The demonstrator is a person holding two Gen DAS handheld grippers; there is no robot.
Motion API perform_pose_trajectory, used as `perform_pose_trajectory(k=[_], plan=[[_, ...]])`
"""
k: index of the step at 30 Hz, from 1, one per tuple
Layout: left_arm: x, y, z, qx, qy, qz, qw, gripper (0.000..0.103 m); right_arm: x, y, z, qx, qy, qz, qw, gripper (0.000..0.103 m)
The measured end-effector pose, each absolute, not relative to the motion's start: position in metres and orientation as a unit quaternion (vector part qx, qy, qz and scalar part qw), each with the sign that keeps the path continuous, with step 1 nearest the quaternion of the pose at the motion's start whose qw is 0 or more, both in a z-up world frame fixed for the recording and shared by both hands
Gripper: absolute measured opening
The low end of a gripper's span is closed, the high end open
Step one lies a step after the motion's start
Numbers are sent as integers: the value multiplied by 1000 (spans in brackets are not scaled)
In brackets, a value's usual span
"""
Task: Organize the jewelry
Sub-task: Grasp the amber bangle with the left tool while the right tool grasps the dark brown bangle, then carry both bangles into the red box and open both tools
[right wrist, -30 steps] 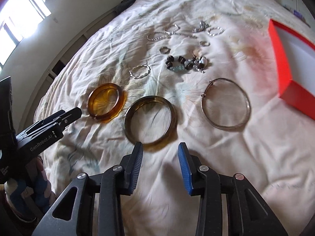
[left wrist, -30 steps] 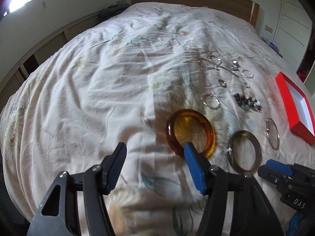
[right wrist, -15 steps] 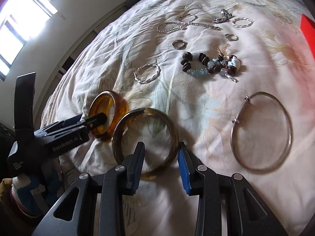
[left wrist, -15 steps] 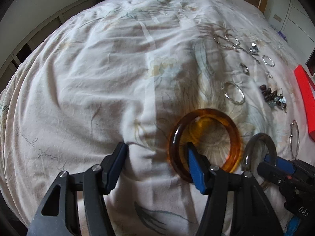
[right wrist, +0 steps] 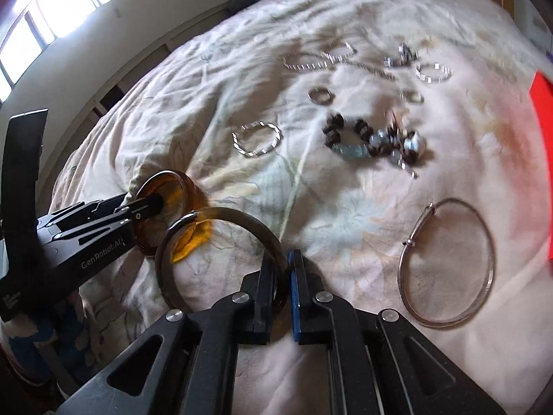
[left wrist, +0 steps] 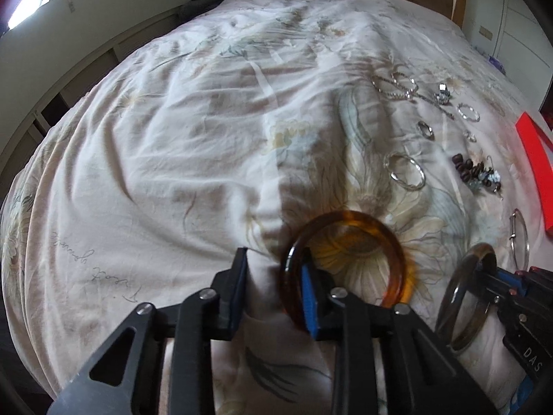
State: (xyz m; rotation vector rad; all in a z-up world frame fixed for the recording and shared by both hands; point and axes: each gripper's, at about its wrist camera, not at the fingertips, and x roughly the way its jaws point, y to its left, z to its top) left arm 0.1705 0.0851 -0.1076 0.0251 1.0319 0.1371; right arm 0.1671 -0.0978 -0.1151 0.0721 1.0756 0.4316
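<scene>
Bed with a floral quilt, jewelry spread across it — both tongs at the bangles.

Left tongs point(left wrist: 273, 283) are closing over the near rim of the amber bangle point(left wrist: 349, 263), one pad inside the ring, the outer one not yet touching. Right tongs point(right wrist: 281, 294) are clenched on the grey bangle's point(right wrist: 221, 235) rim. Best, I judge, to let the left pads seat square before lifting, and raise each slowly — smooth rims may slip or swing. The red box point(right wrist: 544, 159) sits at the right edge. Readable: "GenRobot.AI" on the left tool, "DAS" on the right.
</scene>
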Motion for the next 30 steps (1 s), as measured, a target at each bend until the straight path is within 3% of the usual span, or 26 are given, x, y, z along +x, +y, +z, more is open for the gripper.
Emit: perform_pose_trajectory(k=[6, 30], plan=[[157, 88, -86, 2, 478, 62, 876, 11, 145, -105, -86, 28, 484, 196, 852, 8], [75, 14, 5, 35, 419, 15, 907, 11, 30, -227, -4, 86, 409, 114, 901, 8]])
